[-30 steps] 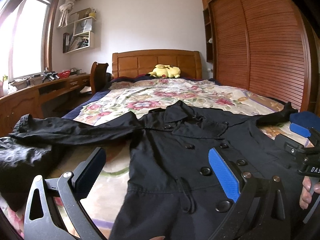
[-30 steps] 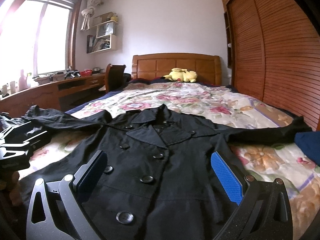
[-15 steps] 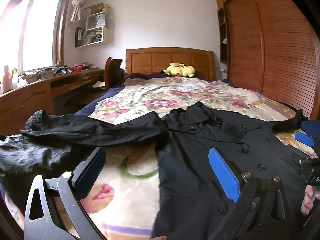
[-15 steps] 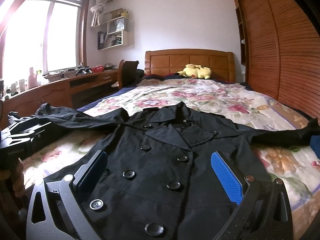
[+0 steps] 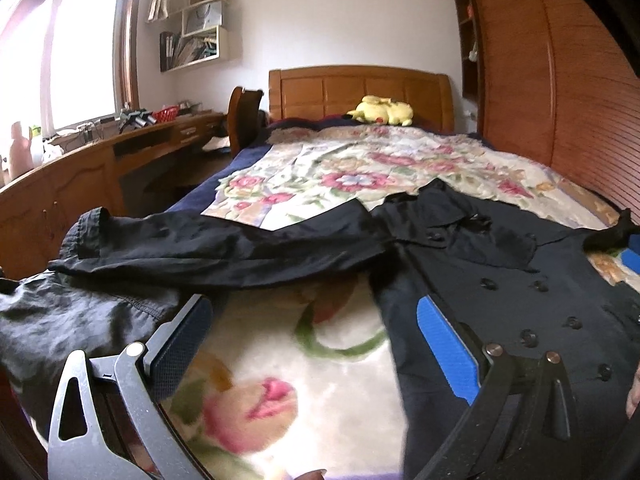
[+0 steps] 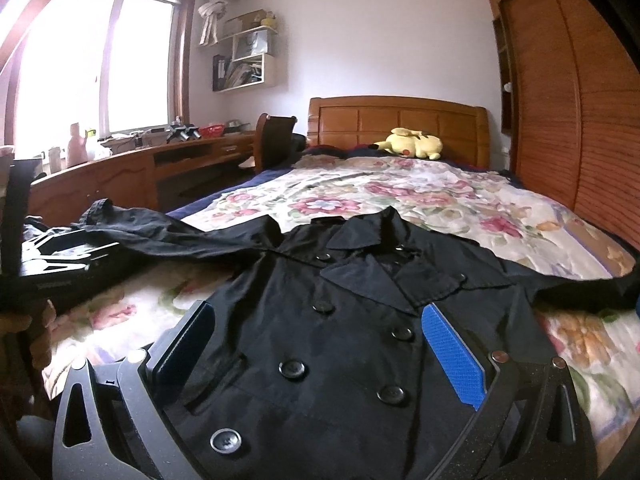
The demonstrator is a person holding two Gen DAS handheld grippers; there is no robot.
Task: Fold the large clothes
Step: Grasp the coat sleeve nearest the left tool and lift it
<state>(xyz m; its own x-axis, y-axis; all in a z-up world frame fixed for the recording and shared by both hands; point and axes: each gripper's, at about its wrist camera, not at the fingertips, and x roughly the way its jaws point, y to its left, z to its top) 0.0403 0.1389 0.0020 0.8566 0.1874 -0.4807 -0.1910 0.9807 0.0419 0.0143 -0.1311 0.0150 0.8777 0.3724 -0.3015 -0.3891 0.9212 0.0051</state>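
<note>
A black double-breasted coat point(image 5: 500, 280) lies face up on the floral bedspread point(image 5: 360, 176), collar toward the headboard. Its left sleeve point(image 5: 220, 248) stretches out to the bed's left edge. My left gripper point(image 5: 316, 344) is open and empty, hovering over bare bedspread between that sleeve and the coat's body. My right gripper point(image 6: 318, 344) is open and empty above the buttoned front of the coat point(image 6: 340, 320). The coat's right sleeve point(image 6: 580, 284) runs off to the right. The left gripper's black frame point(image 6: 56, 268) shows by the sleeve cuff point(image 6: 96, 208).
Another dark garment point(image 5: 60, 320) is bunched at the bed's left corner. A yellow plush toy point(image 6: 412, 144) rests by the wooden headboard point(image 6: 400, 120). A desk point(image 6: 120, 172) and chair point(image 6: 276, 136) stand to the left, and a slatted wardrobe point(image 6: 580, 120) to the right.
Both grippers have shifted left. The left one has gone from over the coat's body to over bare bedspread near the left sleeve. Both stay open.
</note>
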